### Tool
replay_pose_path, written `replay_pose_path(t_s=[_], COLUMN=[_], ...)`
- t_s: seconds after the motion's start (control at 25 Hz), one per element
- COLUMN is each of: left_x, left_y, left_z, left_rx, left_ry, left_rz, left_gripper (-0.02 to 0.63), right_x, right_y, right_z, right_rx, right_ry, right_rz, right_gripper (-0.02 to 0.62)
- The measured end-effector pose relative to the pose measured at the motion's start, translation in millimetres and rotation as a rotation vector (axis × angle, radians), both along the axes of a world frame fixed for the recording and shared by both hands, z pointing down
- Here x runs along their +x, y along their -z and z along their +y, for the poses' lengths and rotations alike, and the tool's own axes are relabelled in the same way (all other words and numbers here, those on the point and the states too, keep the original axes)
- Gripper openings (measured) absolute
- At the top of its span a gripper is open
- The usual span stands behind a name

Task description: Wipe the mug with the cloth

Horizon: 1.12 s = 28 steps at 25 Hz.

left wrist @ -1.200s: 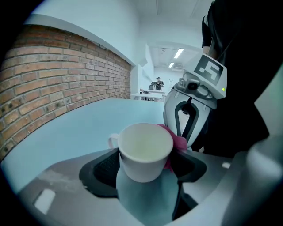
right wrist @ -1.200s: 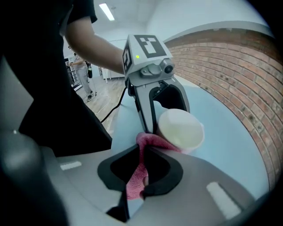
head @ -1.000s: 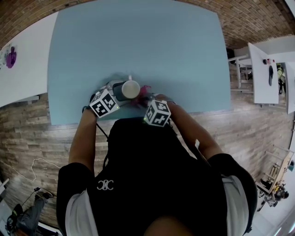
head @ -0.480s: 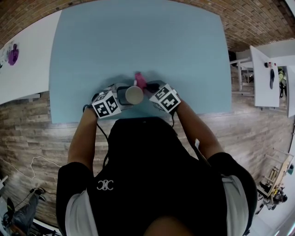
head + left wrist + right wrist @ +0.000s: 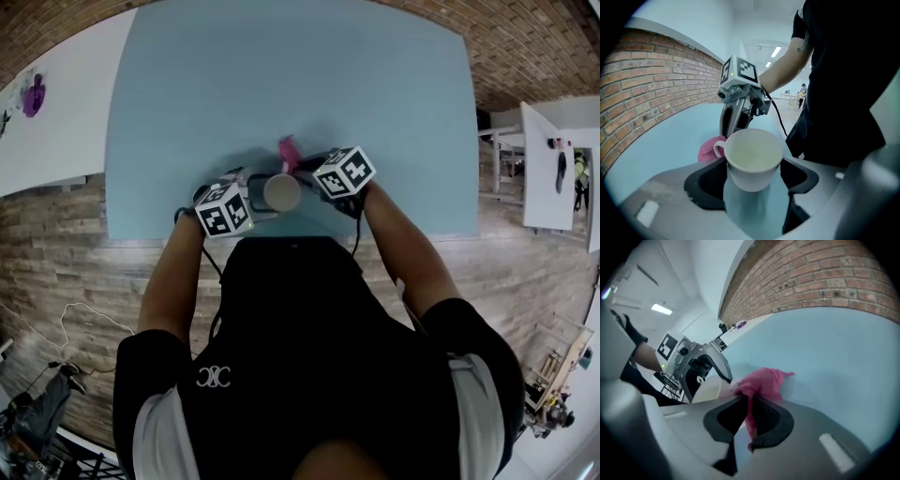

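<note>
A white mug (image 5: 280, 192) (image 5: 752, 158) is held upright above the light blue table (image 5: 281, 84), its handle turned toward the far side. My left gripper (image 5: 255, 195) (image 5: 752, 180) is shut on the mug's body. A pink cloth (image 5: 289, 151) (image 5: 761, 385) is pinched in my right gripper (image 5: 302, 176) (image 5: 749, 414), which is shut on it. The cloth's bunched end lies against the mug (image 5: 707, 389) at its handle side. In the left gripper view the cloth (image 5: 708, 149) shows behind the handle, with the right gripper (image 5: 736, 105) beyond it.
The table's near edge (image 5: 281, 234) runs just under both grippers. A white table (image 5: 56, 112) stands at the left and another (image 5: 548, 169) at the right over a wood floor. A brick wall lies beyond the table.
Both grippers with the mug have shifted slightly right and away. The right gripper has swung from the near side up to the mug's far right, carrying the cloth against the handle side.
</note>
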State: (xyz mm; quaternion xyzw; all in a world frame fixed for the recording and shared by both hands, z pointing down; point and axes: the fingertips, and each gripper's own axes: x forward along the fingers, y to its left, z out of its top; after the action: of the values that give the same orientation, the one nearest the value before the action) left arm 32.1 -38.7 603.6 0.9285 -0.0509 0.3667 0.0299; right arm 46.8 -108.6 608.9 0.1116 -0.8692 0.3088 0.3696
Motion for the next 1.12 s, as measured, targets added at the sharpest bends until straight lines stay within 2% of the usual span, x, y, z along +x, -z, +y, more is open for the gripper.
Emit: replay_pose_path(t_s=[0.2, 0.36, 0.52, 0.64, 0.92, 1.12], left_x=[-2, -2, 1, -1, 0, 1], left_y=[-2, -3, -3, -4, -4, -4], left_z=[1, 0, 0, 1, -1, -3], left_rx=[-0.003, -0.013, -0.020, -0.027, -0.017, -0.015], left_ry=[0.019, 0.044, 0.041, 0.047, 0.055, 0.066], left_rz=[0.006, 0.031, 0.029, 0.033, 0.029, 0.028], left_gripper=[0.374, 0.374, 0.374, 0.374, 0.374, 0.374], right_x=[-9, -10, -8, -7, -8, -11], right_y=[-20, -19, 6, 21, 36, 43], right_z=[-4, -3, 3, 5, 8, 5], right_rx=[-0.173, -0.187, -0.220, -0.167, 0.089, 0.175], right_ry=[-0.009, -0.001, 0.035, 0.086, 0.221, 0.255], right_rz=[0.026, 0.043, -0.057, -0.073, 0.033, 0.077], right_gripper=[0.038, 0.038, 0.038, 0.038, 0.038, 0.038])
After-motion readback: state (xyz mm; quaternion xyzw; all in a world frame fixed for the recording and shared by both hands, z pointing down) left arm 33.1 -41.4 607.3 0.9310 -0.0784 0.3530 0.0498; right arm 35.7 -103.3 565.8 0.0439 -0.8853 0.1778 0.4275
